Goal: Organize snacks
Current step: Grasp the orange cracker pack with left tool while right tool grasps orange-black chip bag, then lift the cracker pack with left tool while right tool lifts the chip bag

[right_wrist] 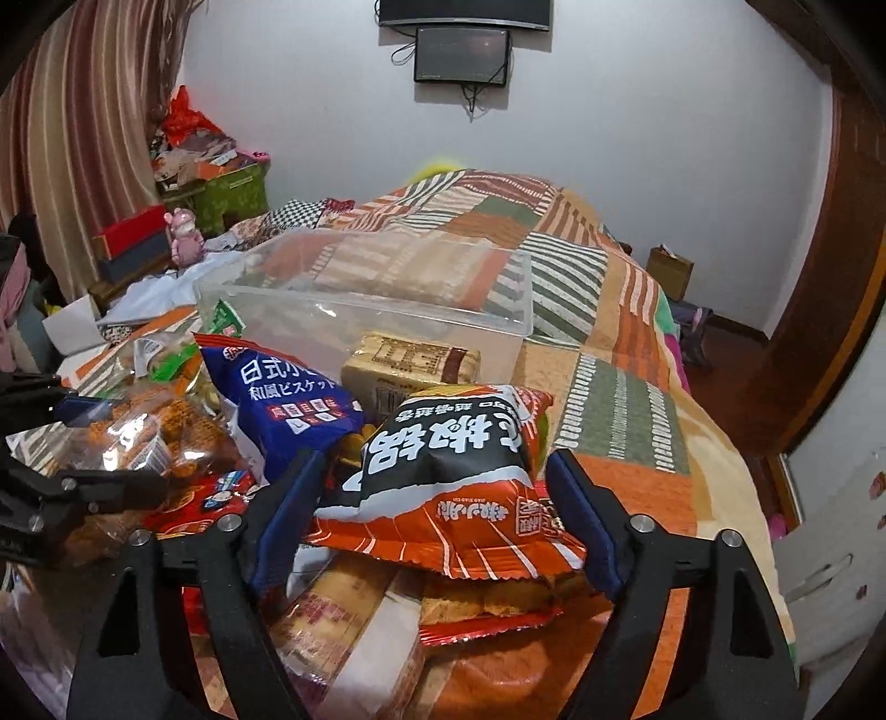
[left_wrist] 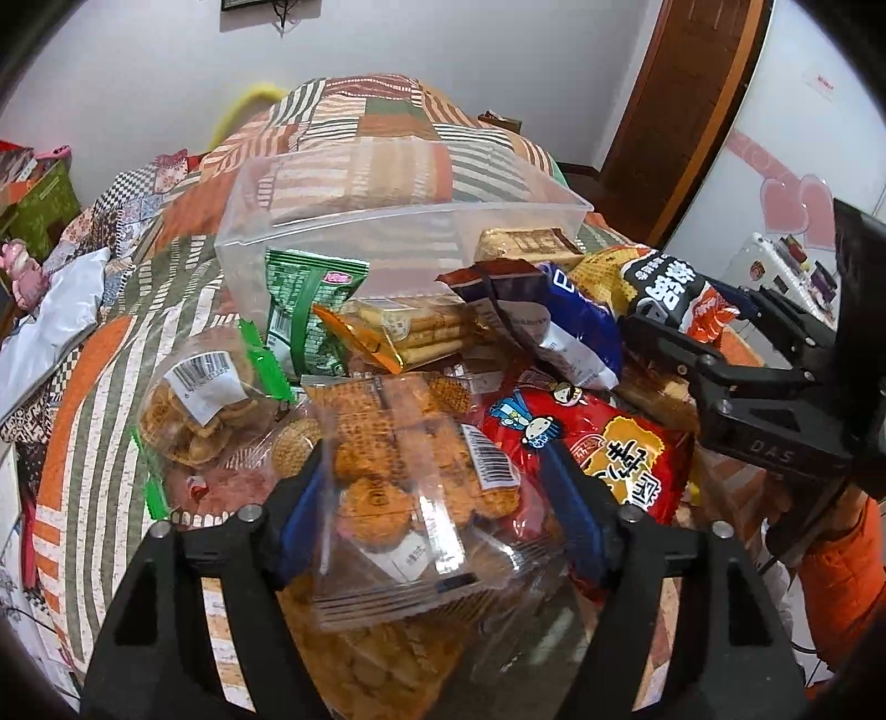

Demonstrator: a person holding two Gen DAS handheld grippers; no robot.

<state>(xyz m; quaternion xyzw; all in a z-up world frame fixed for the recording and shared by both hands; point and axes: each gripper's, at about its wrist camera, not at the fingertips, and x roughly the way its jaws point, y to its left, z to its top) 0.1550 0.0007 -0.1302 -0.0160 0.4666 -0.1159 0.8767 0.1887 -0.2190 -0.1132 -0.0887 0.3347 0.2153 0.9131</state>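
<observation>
Clear cookie bag (left_wrist: 404, 487): crinkly see-through film packed with round golden biscuits, barcode sticker on its right side; long axis runs away from the left camera toward the tub, sealed end nearest the lens.
Left gripper (left_wrist: 437, 498): blue-padded fingers spread either side of that bag; whether the pads (left_wrist: 299, 509) actually press it, I cannot tell.
Orange-black snack bag (right_wrist: 448, 487): glossy foil pillow, white characters on black, zigzag seam toward the camera; long axis lies crosswise between the fingers.
Right gripper (right_wrist: 437, 509): fingers released, wide apart, straddling the bag with gaps on both sides.
Pile: red foil pack (left_wrist: 598, 443) just right of the cookie bag, blue biscuit bag (right_wrist: 282, 410) behind it, green pack (left_wrist: 304, 310) leaning at the tub's near wall, tan cracker brick (right_wrist: 410, 360) against the tub.
Clear plastic tub (left_wrist: 387, 216): rigid rectangular bin with rounded corners, tilted, on the bed beyond the heap.
Bed quilt (right_wrist: 609, 343): striped patchwork in orange, green and cream carrying everything; the heap sits toward its near edge.
Right view only: wall screen (right_wrist: 462, 52), striped curtain (right_wrist: 72, 127).
Left view only: orange sleeve (left_wrist: 847, 570) behind the other gripper.
</observation>
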